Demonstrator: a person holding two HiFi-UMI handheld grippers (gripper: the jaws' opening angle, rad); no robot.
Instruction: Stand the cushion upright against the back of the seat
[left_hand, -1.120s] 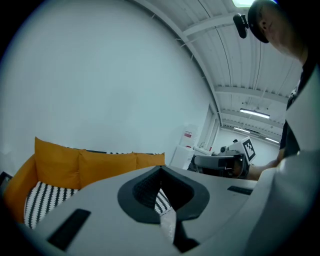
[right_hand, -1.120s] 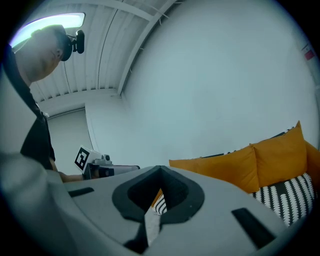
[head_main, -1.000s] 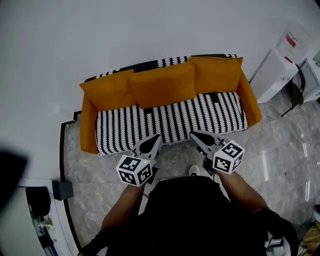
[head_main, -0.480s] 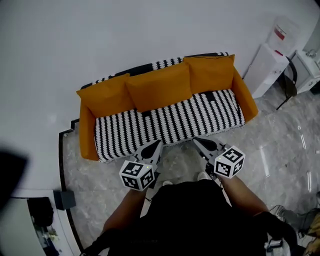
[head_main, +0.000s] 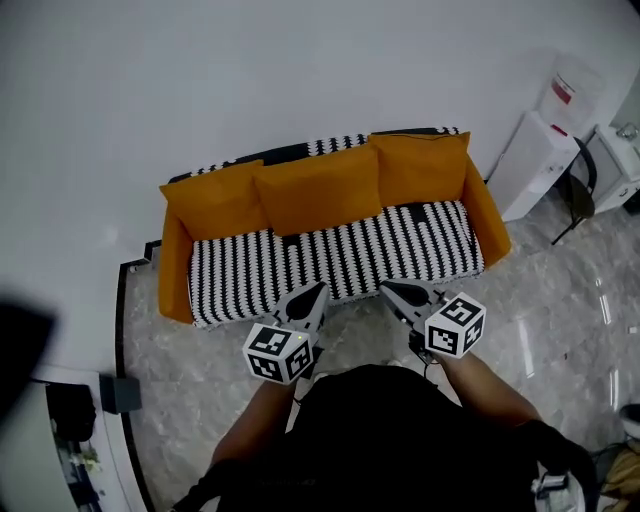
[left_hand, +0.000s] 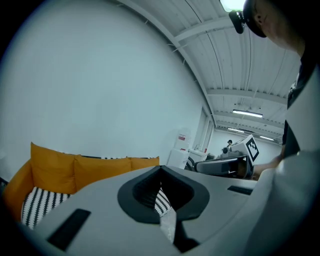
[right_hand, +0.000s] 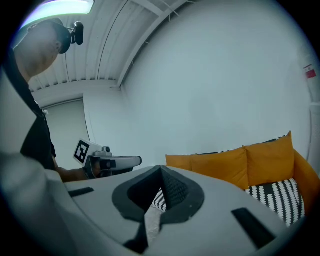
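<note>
Looks done, prob.: left cushion (head_main: 213, 197), mid cushion (head_main: 320, 188) & right cushion (head_main: 420, 167) all upright in a row along the back edge of the striped sofa (head_main: 340, 250), leaning on its backrest; can't tell which was the target. Left claw (head_main: 319, 288) & right claw (head_main: 386, 288) both shut, empty, just off the sofa's front edge. Prob. nothing left to do.

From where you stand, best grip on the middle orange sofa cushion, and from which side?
Probably the top edge of the middle orange fabric cushion, from the front and above. It stands upright against the striped sofa back, hemmed in by the left orange cushion and right orange cushion, so only its top edge is free to pinch.
</note>
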